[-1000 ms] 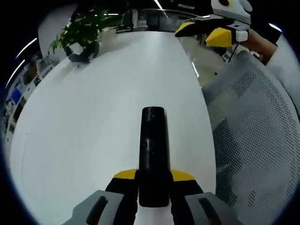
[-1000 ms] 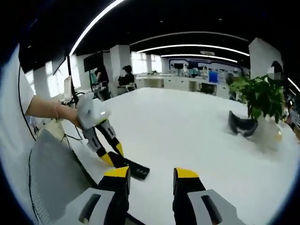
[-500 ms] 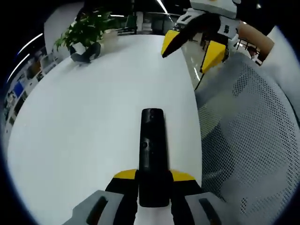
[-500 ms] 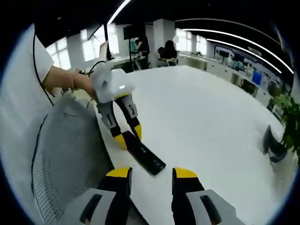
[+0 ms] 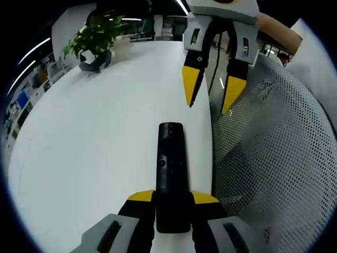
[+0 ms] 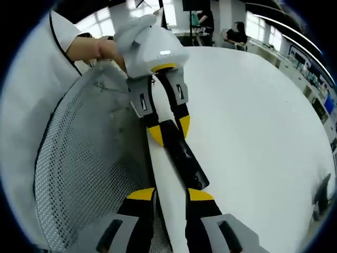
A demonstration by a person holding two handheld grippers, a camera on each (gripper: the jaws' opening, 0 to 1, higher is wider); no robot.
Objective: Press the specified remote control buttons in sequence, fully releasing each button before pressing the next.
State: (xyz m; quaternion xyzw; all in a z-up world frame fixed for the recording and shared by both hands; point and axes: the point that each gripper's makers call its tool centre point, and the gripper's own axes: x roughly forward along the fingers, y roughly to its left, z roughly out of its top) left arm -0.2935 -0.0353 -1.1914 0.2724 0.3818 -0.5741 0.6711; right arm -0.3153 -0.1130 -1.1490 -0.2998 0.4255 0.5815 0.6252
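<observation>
A long black plastic remote control (image 5: 171,174) lies near the edge of the broad white table (image 5: 95,132), its near end clamped between the yellow-tipped jaws of the left gripper (image 5: 172,203), which grips it on both sides. Past the remote's far end, the right gripper (image 5: 211,95) hangs above the table edge with its two yellow-tipped jaws standing apart and nothing between them. In the right gripper view the remote (image 6: 181,153) runs along the table edge (image 6: 253,121), with the left gripper (image 6: 169,129) closed on its far end. Beside the remote, off the table edge, stands a grey mesh chair back (image 5: 268,153). Well beyond the remote sits a green potted plant (image 5: 97,37).
</observation>
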